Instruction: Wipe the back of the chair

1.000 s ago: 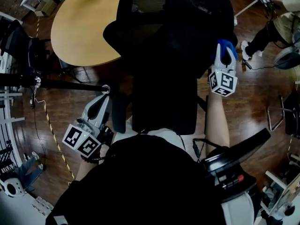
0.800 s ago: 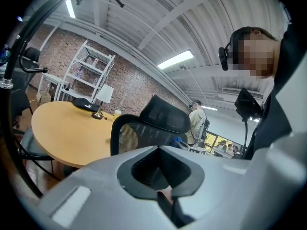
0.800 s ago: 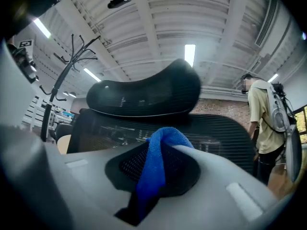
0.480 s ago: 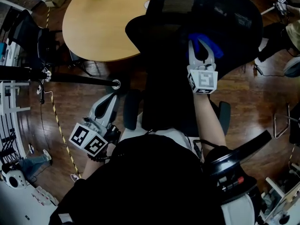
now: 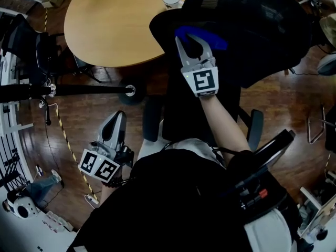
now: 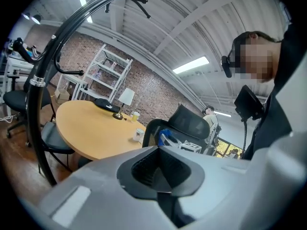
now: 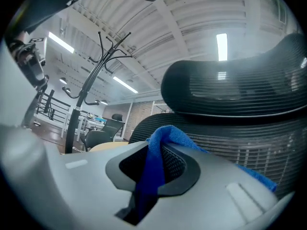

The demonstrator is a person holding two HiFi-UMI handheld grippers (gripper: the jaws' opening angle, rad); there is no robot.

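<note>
Standing directly ahead of the right claw (image 5: 194,45): the chair back (image 5: 257,30), black mesh, filling most of that claw's own view, with the headrest (image 7: 230,87) curving across above it. Gripping a blue cloth (image 5: 203,35) between jaws closed on it; cloth running up through the jaw gap and spilling over the tip toward the mesh. Lying over the upper part of the back near its left edge, going by the head view; actual contact between cloth and mesh not showing clearly enough to confirm. Reaching forward behind the right claw: a bare forearm (image 5: 226,122), passing over the lower back between two armrests, one to the left (image 5: 152,117) and one to the right (image 5: 255,127).

Hanging low and well behind the right claw, off to its left and well apart from the chair: the left claw (image 5: 116,121). Showing jaws shut together in its own view, holding nothing, tilting upward toward the ceiling.

Lying beyond the right claw and to its left: a round wooden table (image 5: 115,25). Standing near the table's edge, just past the right claw's tip: a white cup (image 5: 171,0). Crossing the wooden floor (image 5: 289,104) between the left claw and the table: a dark stand pole (image 5: 68,90).
</note>
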